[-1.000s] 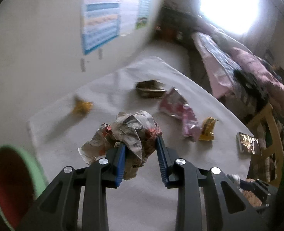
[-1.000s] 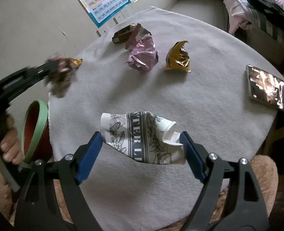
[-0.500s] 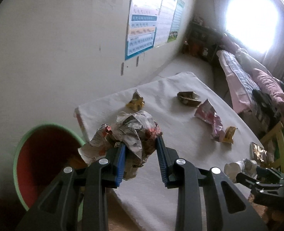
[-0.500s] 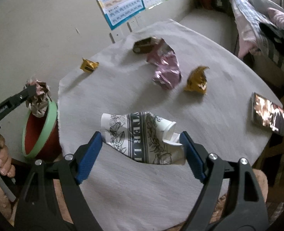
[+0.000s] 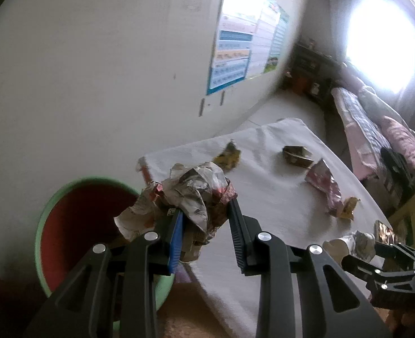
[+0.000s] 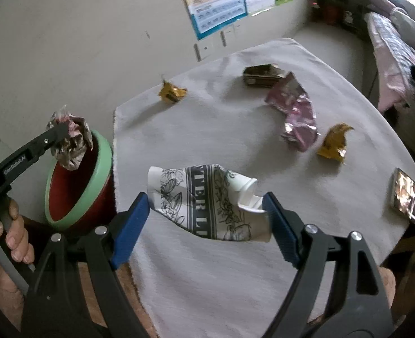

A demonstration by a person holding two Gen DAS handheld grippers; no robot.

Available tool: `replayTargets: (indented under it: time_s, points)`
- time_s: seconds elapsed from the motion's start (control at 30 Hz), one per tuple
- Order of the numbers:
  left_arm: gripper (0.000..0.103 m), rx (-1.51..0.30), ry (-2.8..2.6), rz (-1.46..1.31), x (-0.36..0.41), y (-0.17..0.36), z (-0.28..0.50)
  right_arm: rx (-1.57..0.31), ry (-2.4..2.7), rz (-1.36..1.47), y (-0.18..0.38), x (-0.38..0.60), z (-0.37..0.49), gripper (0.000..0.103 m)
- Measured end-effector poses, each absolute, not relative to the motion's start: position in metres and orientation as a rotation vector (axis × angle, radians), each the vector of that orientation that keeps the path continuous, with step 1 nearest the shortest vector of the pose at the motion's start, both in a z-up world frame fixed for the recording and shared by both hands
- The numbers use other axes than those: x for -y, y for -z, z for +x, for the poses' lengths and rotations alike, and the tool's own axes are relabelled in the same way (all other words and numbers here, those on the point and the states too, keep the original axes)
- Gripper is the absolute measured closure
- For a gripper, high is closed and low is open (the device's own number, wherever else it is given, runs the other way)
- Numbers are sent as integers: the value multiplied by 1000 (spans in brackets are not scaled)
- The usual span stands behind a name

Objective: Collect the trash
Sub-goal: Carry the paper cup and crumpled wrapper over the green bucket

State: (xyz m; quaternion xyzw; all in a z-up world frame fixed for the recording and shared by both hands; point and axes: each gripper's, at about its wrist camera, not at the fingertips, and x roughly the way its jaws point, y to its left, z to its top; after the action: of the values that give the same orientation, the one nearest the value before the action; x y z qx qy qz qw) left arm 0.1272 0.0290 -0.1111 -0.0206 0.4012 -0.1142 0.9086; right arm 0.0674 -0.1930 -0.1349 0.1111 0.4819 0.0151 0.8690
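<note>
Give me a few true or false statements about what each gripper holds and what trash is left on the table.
1. The left gripper is shut on a paper wad. True.
2. The wad already lies in the bin. False: it hangs over the rim, gripped.
3. The right gripper is empty. False: it clamps a crushed cup.
4. A pink wrapper lies on the table. True.
5. The bin stands on the table. False: beside it, off the edge.

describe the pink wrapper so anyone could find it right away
Start at the white-clothed table and look toward its far right side. Between the dark brown box and a gold wrapper lies the pink foil wrapper, the only pink, longest crumpled piece there.
</note>
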Motion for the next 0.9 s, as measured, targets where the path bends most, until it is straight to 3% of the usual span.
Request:
replayTargets:
  time_s: [0.9]
  points:
    - [74, -857, -62, -87, -146, 125, 126, -984, -372, 15, 113, 36, 125, 23]
